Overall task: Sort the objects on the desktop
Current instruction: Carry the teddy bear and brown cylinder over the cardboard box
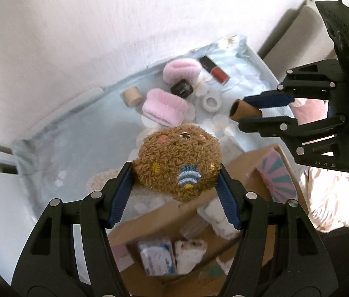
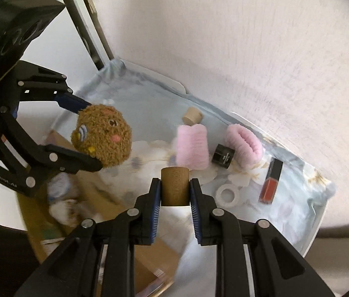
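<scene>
My left gripper (image 1: 175, 170) is shut on a brown plush toy (image 1: 179, 163) and holds it above the edge of a cardboard box (image 1: 149, 220); the toy also shows in the right wrist view (image 2: 102, 136). My right gripper (image 2: 175, 185) is shut on a brown cardboard tube (image 2: 175, 185), held above the table; the tube and that gripper also show in the left wrist view (image 1: 244, 111). On the pale blue floral cloth (image 1: 75, 133) lie two pink fluffy bands (image 1: 164, 107), a black jar (image 1: 181, 87), a red lip gloss (image 1: 215, 70), a white tape ring (image 1: 211, 102) and a second small tube (image 1: 131, 96).
The cardboard box holds several small packets (image 1: 172, 257) and a pink and teal card (image 1: 278, 178). A white wall (image 1: 100, 24) runs behind the table. A white table rim (image 2: 315, 227) edges the cloth at the right. A dark frame (image 2: 85, 24) stands at the back left.
</scene>
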`<state>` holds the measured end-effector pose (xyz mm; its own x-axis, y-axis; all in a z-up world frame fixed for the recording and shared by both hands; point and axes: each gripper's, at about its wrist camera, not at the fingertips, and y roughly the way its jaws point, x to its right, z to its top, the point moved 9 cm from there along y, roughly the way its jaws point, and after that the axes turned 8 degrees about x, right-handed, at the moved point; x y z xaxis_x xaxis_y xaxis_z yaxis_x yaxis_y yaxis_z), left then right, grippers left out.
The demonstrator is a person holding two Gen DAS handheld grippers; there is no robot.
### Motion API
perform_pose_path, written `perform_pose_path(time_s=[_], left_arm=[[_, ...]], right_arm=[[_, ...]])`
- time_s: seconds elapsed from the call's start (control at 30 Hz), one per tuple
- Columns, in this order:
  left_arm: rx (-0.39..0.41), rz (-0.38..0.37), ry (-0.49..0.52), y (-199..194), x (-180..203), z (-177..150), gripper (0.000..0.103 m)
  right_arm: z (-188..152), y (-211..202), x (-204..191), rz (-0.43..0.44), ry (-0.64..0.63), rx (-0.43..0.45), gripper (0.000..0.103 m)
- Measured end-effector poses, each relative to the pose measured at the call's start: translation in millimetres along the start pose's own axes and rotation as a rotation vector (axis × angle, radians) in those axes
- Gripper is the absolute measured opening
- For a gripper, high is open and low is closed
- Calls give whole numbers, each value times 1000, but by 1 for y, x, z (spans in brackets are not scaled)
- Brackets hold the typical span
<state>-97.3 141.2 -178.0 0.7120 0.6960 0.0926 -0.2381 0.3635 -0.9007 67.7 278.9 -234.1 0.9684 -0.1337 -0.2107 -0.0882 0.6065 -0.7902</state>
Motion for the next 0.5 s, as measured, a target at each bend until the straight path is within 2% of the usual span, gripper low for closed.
perform_pose_path(time_s=[0.07,0.2,0.33,0.5], left_arm=[[20,2,14,-7,4,9,62],[58,3,24,-36,4,-5,62],[71,-10,4,-50,12,-29,62],[52,-22,-41,-45,20,-72,62]], right_arm=[[9,-8,-26,-7,1,-1,21],[8,-26,-51,-14,16,-7,21],[0,-42,-79,-8,25,-3,21],[-25,-41,-105,12,67,-25,21]])
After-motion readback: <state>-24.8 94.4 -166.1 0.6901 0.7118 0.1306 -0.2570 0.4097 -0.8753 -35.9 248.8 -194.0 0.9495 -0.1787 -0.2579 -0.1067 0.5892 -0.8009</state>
